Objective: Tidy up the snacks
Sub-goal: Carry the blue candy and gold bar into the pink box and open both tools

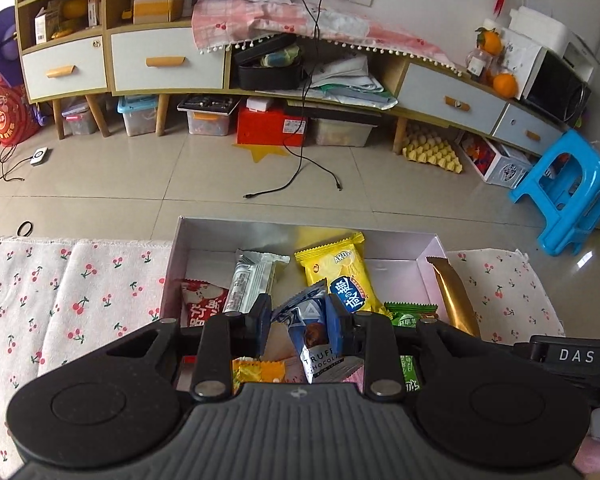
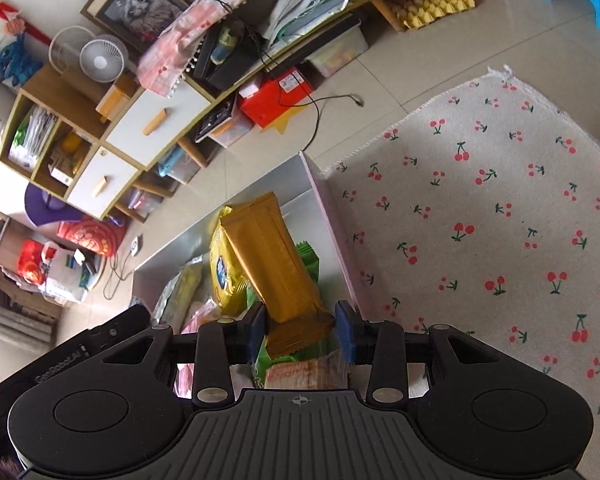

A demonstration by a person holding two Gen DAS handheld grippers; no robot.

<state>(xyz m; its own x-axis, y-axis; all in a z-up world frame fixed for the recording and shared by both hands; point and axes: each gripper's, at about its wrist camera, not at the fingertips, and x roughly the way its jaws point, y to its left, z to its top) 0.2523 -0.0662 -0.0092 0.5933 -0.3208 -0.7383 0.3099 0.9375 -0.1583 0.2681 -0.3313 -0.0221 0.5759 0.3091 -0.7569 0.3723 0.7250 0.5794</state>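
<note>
An open box (image 1: 300,227) on a cherry-print cloth (image 1: 72,280) holds several snacks. My left gripper (image 1: 299,317) hovers over the box with its jaws apart; a blue truffle chocolate packet (image 1: 310,330) stands between the blue pads, touching the right pad only. Around it lie a silver bar (image 1: 252,280), a yellow packet (image 1: 342,276), a red packet (image 1: 202,304) and green packets (image 1: 408,314). My right gripper (image 2: 302,328) has open jaws around the near end of a gold bar (image 2: 276,264), which leans against the box wall (image 2: 328,216); the gold bar also shows in the left wrist view (image 1: 454,296).
The cherry cloth (image 2: 500,220) spreads to the right of the box. Beyond is tiled floor (image 1: 180,184) with a loose black cable (image 1: 300,172), a low cabinet (image 1: 164,60) with storage bins under it, and a blue stool (image 1: 564,188).
</note>
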